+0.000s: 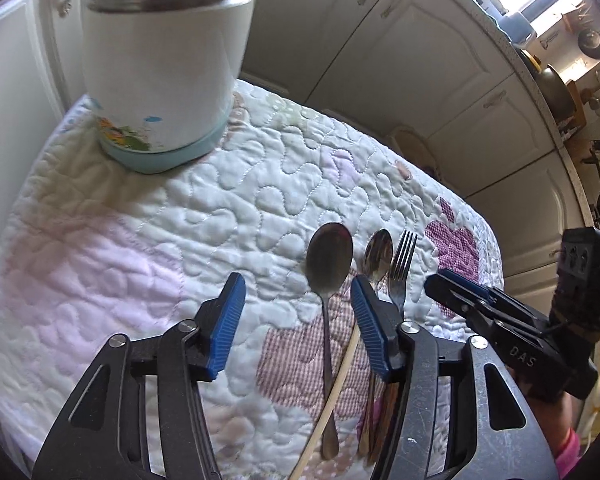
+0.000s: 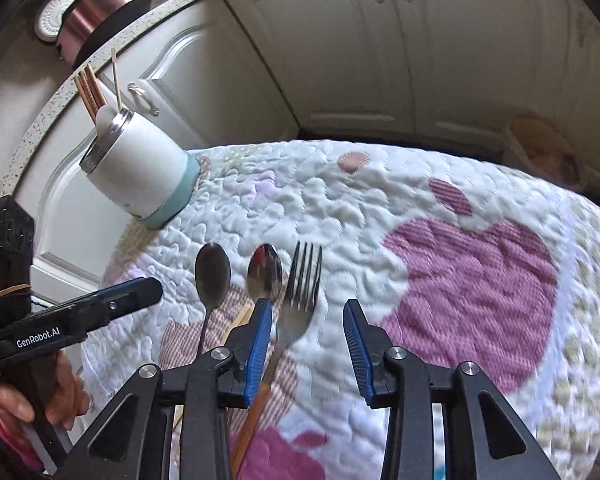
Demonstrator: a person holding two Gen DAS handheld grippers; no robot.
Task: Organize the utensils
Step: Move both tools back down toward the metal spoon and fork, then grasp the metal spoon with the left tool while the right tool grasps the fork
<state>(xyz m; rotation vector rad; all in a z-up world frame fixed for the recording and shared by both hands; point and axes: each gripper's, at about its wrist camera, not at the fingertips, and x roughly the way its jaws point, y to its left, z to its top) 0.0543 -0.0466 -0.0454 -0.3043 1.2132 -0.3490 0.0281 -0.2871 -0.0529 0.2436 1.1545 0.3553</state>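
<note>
A large spoon [image 1: 329, 258], a smaller spoon [image 1: 379, 255] and a fork [image 1: 403, 258] lie side by side on the quilted cloth [image 1: 160, 248]. A pale chopstick [image 1: 332, 396] lies across their handles. My left gripper [image 1: 298, 322] is open and empty, over the large spoon's handle. My right gripper [image 2: 307, 346] is open and empty, over the fork [image 2: 300, 300], with both spoons [image 2: 213, 274] to its left. A white cup [image 1: 160, 60] with a teal base stands at the far left. In the right wrist view the cup [image 2: 140, 172] holds chopsticks and a white spoon.
White cabinet doors [image 2: 340, 40] close off the far side of the quilt. A speckled counter edge [image 1: 540, 92] carries pans and jars. The quilt [image 2: 480, 272] stretches to the right with pink patches.
</note>
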